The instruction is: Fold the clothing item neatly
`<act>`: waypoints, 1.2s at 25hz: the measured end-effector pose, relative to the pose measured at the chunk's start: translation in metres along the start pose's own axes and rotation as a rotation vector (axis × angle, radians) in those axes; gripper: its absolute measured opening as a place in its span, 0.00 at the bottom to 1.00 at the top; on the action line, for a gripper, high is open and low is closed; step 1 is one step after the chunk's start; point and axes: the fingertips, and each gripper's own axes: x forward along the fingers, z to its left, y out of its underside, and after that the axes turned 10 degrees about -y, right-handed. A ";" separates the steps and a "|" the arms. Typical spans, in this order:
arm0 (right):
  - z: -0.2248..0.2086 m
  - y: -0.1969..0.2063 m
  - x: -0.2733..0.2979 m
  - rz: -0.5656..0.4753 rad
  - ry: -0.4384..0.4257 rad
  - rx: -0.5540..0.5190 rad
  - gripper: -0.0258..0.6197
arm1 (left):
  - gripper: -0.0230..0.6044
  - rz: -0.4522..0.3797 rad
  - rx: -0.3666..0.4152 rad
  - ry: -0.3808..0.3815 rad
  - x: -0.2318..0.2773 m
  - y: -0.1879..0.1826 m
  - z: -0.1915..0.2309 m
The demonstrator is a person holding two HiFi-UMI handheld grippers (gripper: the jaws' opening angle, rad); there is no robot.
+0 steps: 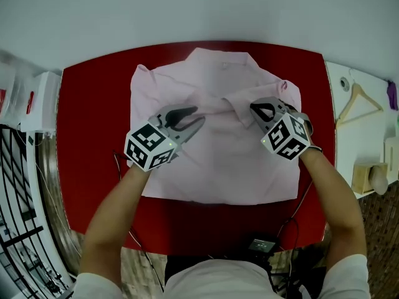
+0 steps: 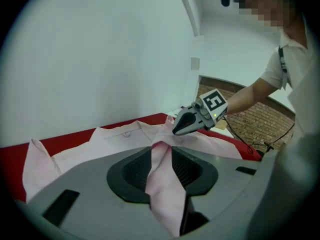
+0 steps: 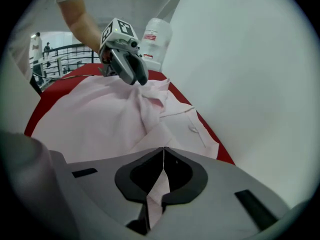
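Note:
A pink shirt point(image 1: 218, 161) lies spread on the red table point(image 1: 93, 142), collar toward the far edge. My left gripper point(image 1: 198, 121) sits over the shirt's left chest, shut on a bunched fold of pink fabric point(image 2: 162, 184) that runs up between its jaws. My right gripper point(image 1: 254, 108) is at the right chest near the collar, its jaws pressed together on a thin flap of the same shirt point(image 3: 159, 189). Each gripper shows in the other's view: the right gripper point(image 2: 192, 121) and the left gripper point(image 3: 127, 66), both with their tips down at the cloth.
A wooden hanger point(image 1: 358, 101) lies on the white surface right of the table. A white box point(image 1: 38, 98) and a plastic bottle point(image 3: 156, 39) stand off the table's left end. Cables and a black box point(image 1: 262, 245) sit at the near edge. A white wall rises behind.

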 end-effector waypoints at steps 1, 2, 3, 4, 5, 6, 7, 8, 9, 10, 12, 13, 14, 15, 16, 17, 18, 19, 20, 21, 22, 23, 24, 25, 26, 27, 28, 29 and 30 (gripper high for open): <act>0.001 -0.002 0.000 0.002 -0.030 -0.024 0.06 | 0.21 0.010 0.011 -0.004 -0.001 0.000 0.004; 0.006 -0.001 0.001 0.016 -0.066 -0.069 0.07 | 0.22 0.022 0.025 -0.006 -0.002 0.001 0.009; 0.013 0.002 0.002 0.039 -0.104 -0.122 0.07 | 0.24 0.036 0.043 -0.006 -0.004 0.002 0.012; 0.021 0.006 0.002 0.061 -0.139 -0.168 0.11 | 0.25 0.048 0.061 -0.005 -0.006 0.003 0.015; 0.030 0.011 0.004 0.078 -0.169 -0.199 0.22 | 0.26 0.057 0.077 -0.004 -0.009 0.005 0.017; 0.037 0.015 0.006 0.089 -0.192 -0.214 0.27 | 0.26 0.063 0.089 -0.004 -0.011 0.006 0.019; 0.043 0.018 0.009 0.097 -0.206 -0.219 0.27 | 0.26 0.066 0.098 -0.006 -0.012 0.007 0.021; 0.047 0.021 0.013 0.105 -0.214 -0.217 0.27 | 0.26 0.068 0.105 -0.015 -0.013 0.009 0.023; 0.050 0.024 0.018 0.115 -0.218 -0.211 0.27 | 0.26 0.070 0.110 -0.031 -0.014 0.011 0.025; 0.051 0.026 0.022 0.127 -0.218 -0.205 0.27 | 0.25 0.071 0.114 -0.049 -0.015 0.013 0.028; 0.050 0.026 0.024 0.141 -0.214 -0.194 0.26 | 0.25 0.069 0.107 -0.075 -0.017 0.018 0.032; 0.048 0.024 0.024 0.138 -0.209 -0.189 0.24 | 0.25 0.066 0.099 -0.082 -0.019 0.019 0.034; 0.046 0.022 0.022 0.129 -0.205 -0.184 0.16 | 0.25 0.063 0.089 -0.087 -0.020 0.019 0.036; 0.044 0.019 0.020 0.119 -0.204 -0.177 0.12 | 0.25 0.061 0.080 -0.091 -0.022 0.019 0.038; 0.042 0.017 0.018 0.107 -0.205 -0.166 0.10 | 0.25 0.060 0.073 -0.093 -0.023 0.019 0.039; 0.041 0.016 0.016 0.095 -0.206 -0.152 0.09 | 0.25 0.059 0.069 -0.096 -0.024 0.020 0.039; 0.039 0.014 0.014 0.082 -0.203 -0.137 0.09 | 0.25 0.060 0.069 -0.098 -0.025 0.020 0.039; 0.036 0.012 0.011 0.069 -0.196 -0.121 0.09 | 0.25 0.063 0.073 -0.102 -0.026 0.021 0.040; 0.031 0.009 0.009 0.055 -0.185 -0.105 0.08 | 0.25 0.068 0.079 -0.107 -0.027 0.022 0.041; 0.025 0.005 0.005 0.037 -0.170 -0.085 0.08 | 0.25 0.076 0.085 -0.115 -0.028 0.023 0.044; 0.017 0.001 0.002 0.014 -0.150 -0.059 0.08 | 0.25 0.085 0.089 -0.125 -0.029 0.025 0.048; 0.007 -0.003 -0.002 -0.012 -0.124 -0.027 0.08 | 0.25 0.094 0.089 -0.134 -0.031 0.026 0.052; -0.005 -0.006 -0.005 -0.038 -0.094 0.009 0.08 | 0.25 0.103 0.086 -0.142 -0.032 0.027 0.056; -0.018 -0.009 -0.008 -0.061 -0.059 0.047 0.08 | 0.25 0.111 0.083 -0.148 -0.032 0.028 0.060; -0.031 -0.009 -0.010 -0.078 -0.025 0.083 0.08 | 0.25 0.117 0.083 -0.152 -0.032 0.029 0.062; -0.043 -0.008 -0.010 -0.089 0.008 0.117 0.07 | 0.25 0.126 0.091 -0.155 -0.032 0.030 0.064; -0.055 -0.006 -0.010 -0.094 0.037 0.147 0.07 | 0.26 0.137 0.107 -0.156 -0.030 0.030 0.065; -0.066 -0.003 -0.010 -0.098 0.064 0.175 0.07 | 0.25 0.153 0.131 -0.157 -0.028 0.031 0.067; -0.077 0.000 -0.009 -0.101 0.089 0.201 0.07 | 0.26 0.174 0.165 -0.159 -0.026 0.033 0.069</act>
